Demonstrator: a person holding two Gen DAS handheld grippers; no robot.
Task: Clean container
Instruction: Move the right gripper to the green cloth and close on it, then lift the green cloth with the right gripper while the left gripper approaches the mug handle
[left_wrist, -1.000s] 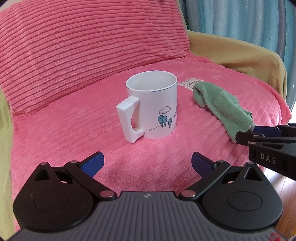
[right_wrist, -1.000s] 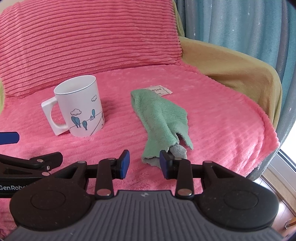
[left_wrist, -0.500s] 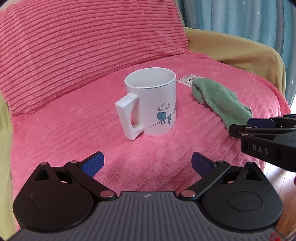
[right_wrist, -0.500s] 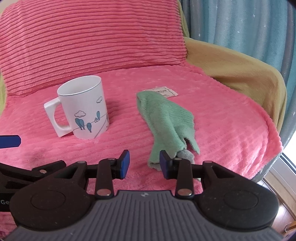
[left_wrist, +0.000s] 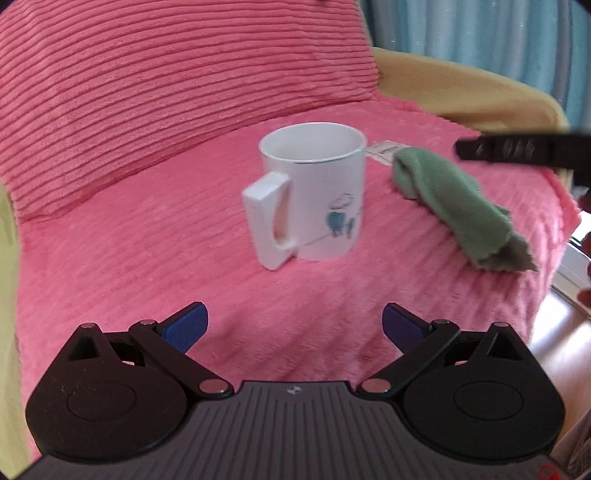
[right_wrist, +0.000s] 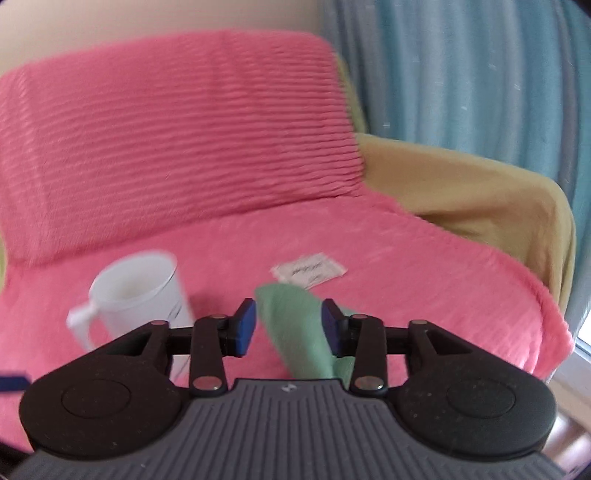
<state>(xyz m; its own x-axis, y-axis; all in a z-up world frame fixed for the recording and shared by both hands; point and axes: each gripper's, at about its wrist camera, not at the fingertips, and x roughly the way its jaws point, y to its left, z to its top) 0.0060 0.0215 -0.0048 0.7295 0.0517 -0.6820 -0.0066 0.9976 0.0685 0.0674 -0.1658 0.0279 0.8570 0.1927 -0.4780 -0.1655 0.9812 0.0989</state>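
Mug (left_wrist: 314, 192) upright mid-frame on the pink seat cushion (left_wrist: 147, 240), handle facing lower left; green cloth (left_wrist: 454, 199) just right of it, long axis running upper left to lower right. Right gripper (right_wrist: 288, 325) is nearer the cloth, fingers spread either side of it, pinching nothing. Left gripper (left_wrist: 295, 325) hangs back, fingers wide, mug dead ahead.

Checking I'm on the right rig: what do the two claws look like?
Both match: the left claw and the right claw have black linkage arms with silver rivets, blue finger pads, round black hubs and a ribbed grey body bearing a small white logo.
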